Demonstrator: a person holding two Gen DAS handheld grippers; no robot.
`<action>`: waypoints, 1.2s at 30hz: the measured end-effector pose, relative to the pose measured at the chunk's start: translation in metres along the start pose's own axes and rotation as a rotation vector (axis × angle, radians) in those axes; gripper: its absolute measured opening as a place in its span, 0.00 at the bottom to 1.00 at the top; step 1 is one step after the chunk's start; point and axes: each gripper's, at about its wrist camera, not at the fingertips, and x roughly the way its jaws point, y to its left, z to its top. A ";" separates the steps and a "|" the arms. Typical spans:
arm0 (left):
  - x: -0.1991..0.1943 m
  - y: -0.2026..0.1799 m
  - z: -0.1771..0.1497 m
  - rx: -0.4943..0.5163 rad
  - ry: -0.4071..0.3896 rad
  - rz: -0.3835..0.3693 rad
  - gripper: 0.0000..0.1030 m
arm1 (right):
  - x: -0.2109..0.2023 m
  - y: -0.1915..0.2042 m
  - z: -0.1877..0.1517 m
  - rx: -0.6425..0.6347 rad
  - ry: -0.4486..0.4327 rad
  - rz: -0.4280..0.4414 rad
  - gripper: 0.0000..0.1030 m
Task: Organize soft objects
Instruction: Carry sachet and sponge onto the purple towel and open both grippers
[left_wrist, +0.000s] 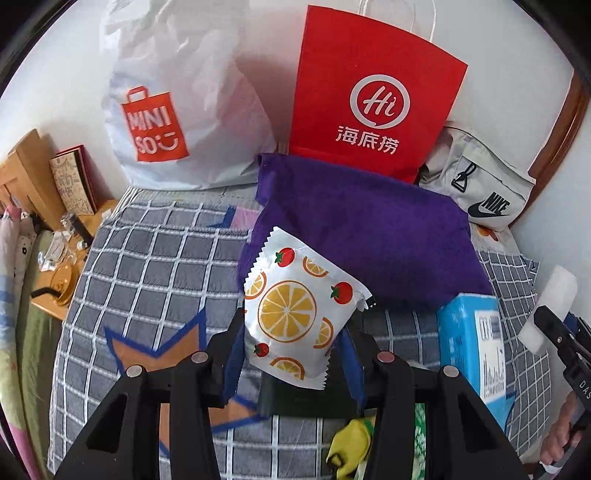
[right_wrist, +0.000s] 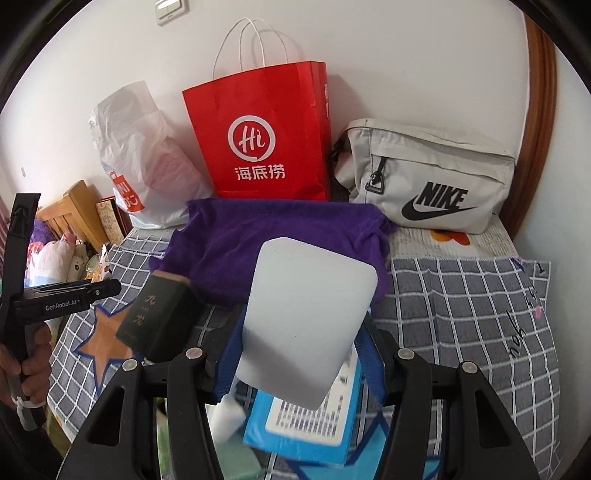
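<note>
My left gripper (left_wrist: 295, 332) is shut on a white packet printed with oranges and tomatoes (left_wrist: 295, 306), held above the checked bedspread (left_wrist: 155, 258). My right gripper (right_wrist: 301, 328) is shut on a white sponge block (right_wrist: 303, 317), held above a blue box (right_wrist: 306, 421). The sponge also shows at the right edge of the left wrist view (left_wrist: 550, 306), with the blue box (left_wrist: 472, 339) beside it. A purple towel (left_wrist: 362, 229) lies ahead of both grippers; it also shows in the right wrist view (right_wrist: 266, 243). A dark green block (right_wrist: 159, 317) stands left of the sponge.
Against the wall stand a white MINISO plastic bag (left_wrist: 177, 110), a red paper bag (left_wrist: 373, 96) and a grey Nike pouch (right_wrist: 428, 177). A wooden bedside shelf with small items (left_wrist: 55, 236) is at the left. A yellow soft object (left_wrist: 349, 446) lies under my left gripper.
</note>
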 end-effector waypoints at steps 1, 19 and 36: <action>0.006 -0.002 0.006 0.004 0.003 0.000 0.43 | 0.007 -0.001 0.005 -0.002 0.004 -0.001 0.55; 0.090 -0.013 0.090 -0.035 0.093 -0.047 0.43 | 0.119 -0.018 0.087 -0.052 0.041 -0.016 0.55; 0.165 -0.015 0.124 -0.115 0.191 -0.083 0.44 | 0.201 -0.043 0.099 -0.055 0.128 -0.025 0.55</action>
